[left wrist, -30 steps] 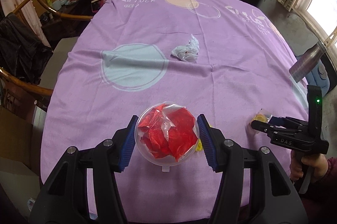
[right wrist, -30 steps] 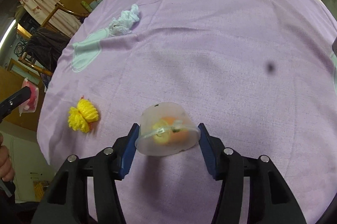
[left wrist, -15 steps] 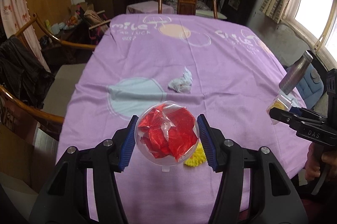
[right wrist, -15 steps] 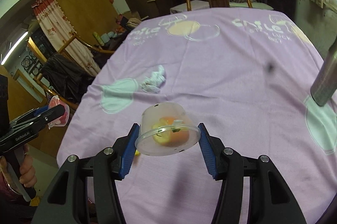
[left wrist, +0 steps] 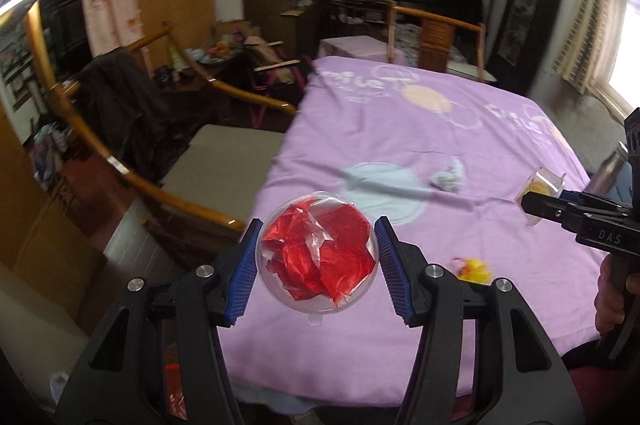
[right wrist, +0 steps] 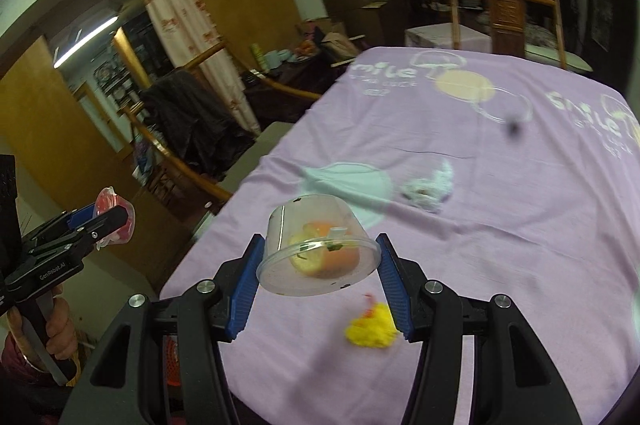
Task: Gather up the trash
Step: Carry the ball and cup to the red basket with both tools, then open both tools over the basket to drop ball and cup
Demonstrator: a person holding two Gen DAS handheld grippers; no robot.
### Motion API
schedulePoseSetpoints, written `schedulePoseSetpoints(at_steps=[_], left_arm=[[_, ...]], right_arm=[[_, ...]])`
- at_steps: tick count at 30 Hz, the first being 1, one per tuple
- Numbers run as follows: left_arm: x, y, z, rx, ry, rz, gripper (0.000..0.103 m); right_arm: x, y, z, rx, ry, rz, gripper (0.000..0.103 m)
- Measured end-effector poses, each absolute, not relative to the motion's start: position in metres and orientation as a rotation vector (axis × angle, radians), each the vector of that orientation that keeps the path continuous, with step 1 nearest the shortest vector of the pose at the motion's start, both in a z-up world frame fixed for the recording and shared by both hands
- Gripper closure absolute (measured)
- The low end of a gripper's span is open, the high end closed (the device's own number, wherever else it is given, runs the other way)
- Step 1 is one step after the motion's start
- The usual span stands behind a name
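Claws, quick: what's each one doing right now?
Left claw: closed on a clear cup of red wrappers.
Right claw: closed on a clear cup of fruit scraps.

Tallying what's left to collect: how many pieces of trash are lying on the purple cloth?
2: a crumpled white tissue near the cloth's middle, and a yellow fluffy scrap by its near edge. The held cups could hide more.
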State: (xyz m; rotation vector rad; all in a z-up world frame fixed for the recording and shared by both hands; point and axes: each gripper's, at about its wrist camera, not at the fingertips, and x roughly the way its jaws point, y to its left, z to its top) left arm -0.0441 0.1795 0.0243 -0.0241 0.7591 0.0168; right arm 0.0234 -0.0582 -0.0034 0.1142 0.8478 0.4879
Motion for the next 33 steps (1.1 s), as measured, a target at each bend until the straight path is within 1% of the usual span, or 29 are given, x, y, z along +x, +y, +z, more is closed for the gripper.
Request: schedulePoseSetpoints(at_steps=[8,15,20,26,28,30,31,33], left_arm=[[-0.105,0.275,0.010,-0.142,0.776,0.227,0.047],[-0.158,0.344,-0.019,-0.241,0.838,0.357,0.047],[-0.192,0.389,-0.059,-0.378,0.933,0.390,0.047],[-0.216,0.426,-0.109,-0.467,1.048,0.423,0.047],[-0.222,0.434,-0.121,-0.492,1.076,0.437,0.043],[-0.226,0.435,-0.125,-0.508,1.085,0.453,0.032],[-0.229,0.437,-0.125,-0.515,1.083,0.458,0.030],[-0.234,0.439,-0.123,-0.528,1.076,0.465,0.023]], right_arm=[[0.021,0.041,0.004,0.011,0.872,0.653,0.048],[0.007,0.129,0.003,-0.084,0.910,0.781,0.048],[-0.007,0.176,-0.002,-0.133,0.953,0.838,0.048],[-0.023,0.197,-0.004,-0.166,0.982,0.833,0.048],[-0.027,0.198,-0.008,-0.179,1.000,0.820,0.048],[-0.031,0.201,-0.012,-0.186,1.022,0.812,0.048],[-0.031,0.202,-0.015,-0.191,1.031,0.812,0.048],[-0.033,0.206,-0.019,-0.204,1.047,0.816,0.048]])
